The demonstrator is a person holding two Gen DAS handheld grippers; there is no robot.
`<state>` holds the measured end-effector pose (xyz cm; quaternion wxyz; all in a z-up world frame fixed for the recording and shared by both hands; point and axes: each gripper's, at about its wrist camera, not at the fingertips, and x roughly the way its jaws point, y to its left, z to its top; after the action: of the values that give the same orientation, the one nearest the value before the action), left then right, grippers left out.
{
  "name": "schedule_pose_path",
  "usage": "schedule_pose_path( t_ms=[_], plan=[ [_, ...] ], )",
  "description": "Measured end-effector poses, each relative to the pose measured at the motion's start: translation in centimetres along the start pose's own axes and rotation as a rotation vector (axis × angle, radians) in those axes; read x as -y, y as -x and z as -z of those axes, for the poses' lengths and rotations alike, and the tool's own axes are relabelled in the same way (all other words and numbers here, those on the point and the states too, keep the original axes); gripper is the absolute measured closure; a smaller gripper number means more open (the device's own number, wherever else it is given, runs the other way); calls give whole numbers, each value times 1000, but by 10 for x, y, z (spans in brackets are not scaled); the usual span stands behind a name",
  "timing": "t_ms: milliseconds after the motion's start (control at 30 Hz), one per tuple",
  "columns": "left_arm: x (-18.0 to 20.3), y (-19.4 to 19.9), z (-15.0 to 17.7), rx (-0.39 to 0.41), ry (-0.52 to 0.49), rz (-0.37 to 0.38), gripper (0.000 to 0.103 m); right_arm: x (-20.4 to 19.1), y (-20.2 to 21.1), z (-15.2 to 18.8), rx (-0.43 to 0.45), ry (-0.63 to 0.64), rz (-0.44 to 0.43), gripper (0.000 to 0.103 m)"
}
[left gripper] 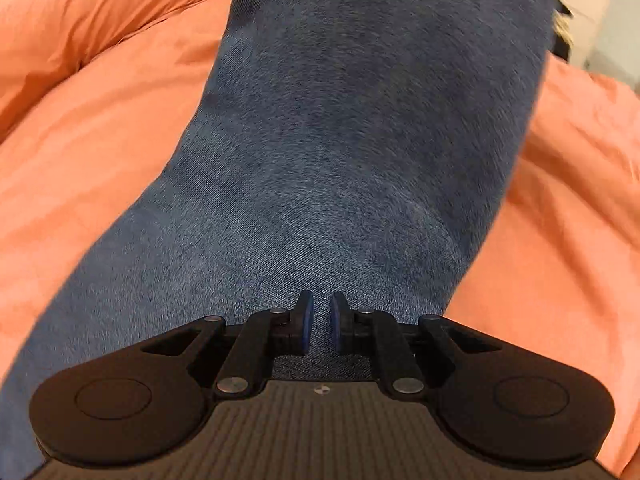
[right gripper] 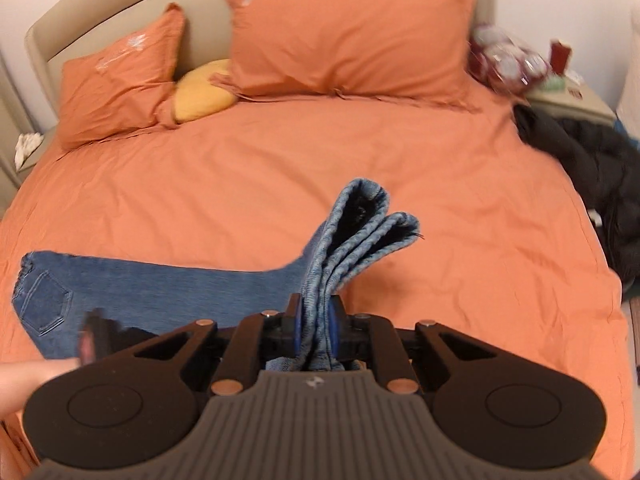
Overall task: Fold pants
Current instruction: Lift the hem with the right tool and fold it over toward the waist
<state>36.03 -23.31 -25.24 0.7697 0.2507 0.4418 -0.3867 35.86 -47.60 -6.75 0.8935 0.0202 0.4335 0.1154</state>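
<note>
The right tongs clamped the bunched cuffs of the blue jeans, lifting them above the bed, hems pointing toward the headboard. The left tongs stood nearly closed with denim in the narrow gap between their pads, though whether they pinched it could not be told. The waist end, back pocket up, lay flat near the bed's left edge. Orange pillows and a yellow cushion sat at the head

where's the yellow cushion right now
In the right wrist view, the yellow cushion sits at the bed's head, wedged between the two orange pillows.
</note>
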Motion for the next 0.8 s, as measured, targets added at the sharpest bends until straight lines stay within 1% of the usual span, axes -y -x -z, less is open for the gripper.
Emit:
schedule_pose_path(
  t_ms=[67, 167, 233, 333, 433, 567, 667, 800],
  plan=[
    [-3, 17, 3, 19, 6, -12, 88, -21, 6, -4, -1, 13, -8, 94],
    [-9, 64, 16, 69, -27, -11, 88, -56, 6, -13, -15, 31, -20, 94],
    [-16, 92, 27, 99, -35, -35, 87, -81, 3, -20, -23, 33, -30, 94],
    [-35, 124, 46, 131, 15, -63, 86, -122, -9, -27, -31, 42, -62, 94],
    [-54, 141, 64, 123, 72, -119, 86, -164, -26, -30, -45, 55, -88, 94],
    [-70, 156, 97, 77, 94, -216, 86, -211, -65, -23, -86, 32, -104, 93],
    [-85, 168, 118, 53, 120, -246, 86, -241, -103, -11, -130, 22, -122, 93],
    [-105, 180, 138, 37, 159, -268, 86, -279, -157, 11, -216, 29, -134, 92]
  ],
)
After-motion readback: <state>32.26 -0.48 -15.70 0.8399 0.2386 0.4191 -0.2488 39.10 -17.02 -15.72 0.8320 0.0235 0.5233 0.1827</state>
